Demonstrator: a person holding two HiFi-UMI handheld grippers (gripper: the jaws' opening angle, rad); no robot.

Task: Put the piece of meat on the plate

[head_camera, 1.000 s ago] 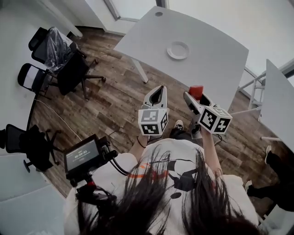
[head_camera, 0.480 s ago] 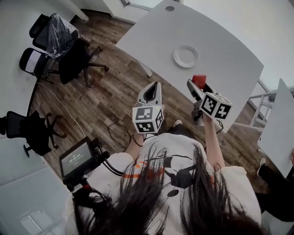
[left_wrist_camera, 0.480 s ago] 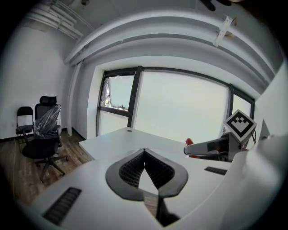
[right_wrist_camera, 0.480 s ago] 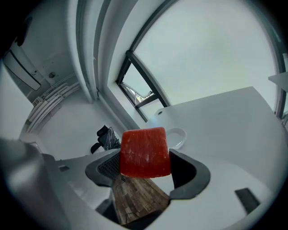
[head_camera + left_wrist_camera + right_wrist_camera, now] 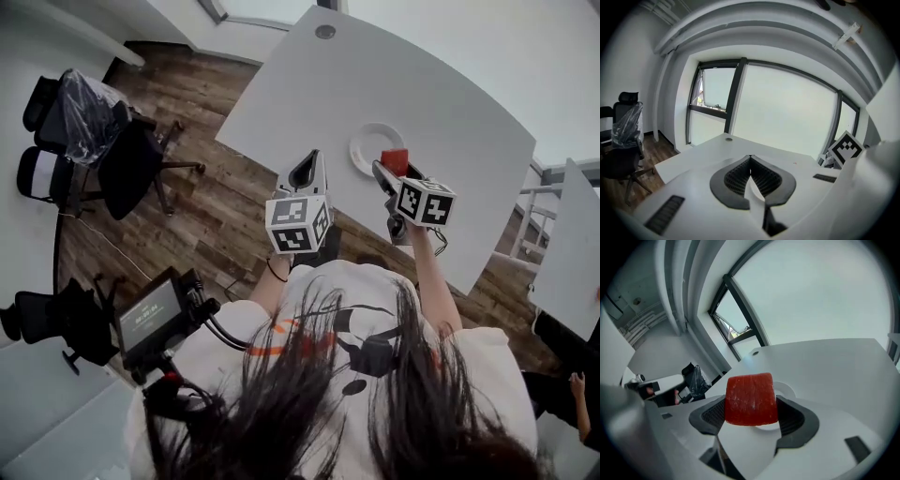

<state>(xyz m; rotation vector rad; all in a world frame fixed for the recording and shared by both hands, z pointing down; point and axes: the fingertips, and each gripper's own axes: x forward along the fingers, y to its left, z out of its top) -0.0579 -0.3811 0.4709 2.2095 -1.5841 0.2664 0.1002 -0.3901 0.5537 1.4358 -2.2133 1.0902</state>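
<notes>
A red block of meat is clamped between the jaws of my right gripper. In the head view the meat hangs just at the right edge of the small white plate, which lies on the white table. The plate's rim peeks out behind the meat in the right gripper view. My left gripper is held over the table's near edge, left of the plate. Its jaws meet with nothing between them.
Black office chairs stand on the wooden floor to the left. A second white table is at the right, with a metal frame between the tables. A handheld monitor hangs by the person's left side.
The person has walked up to the table. Both grippers have moved forward, and the meat is now beside the plate rather than short of the table.
</notes>
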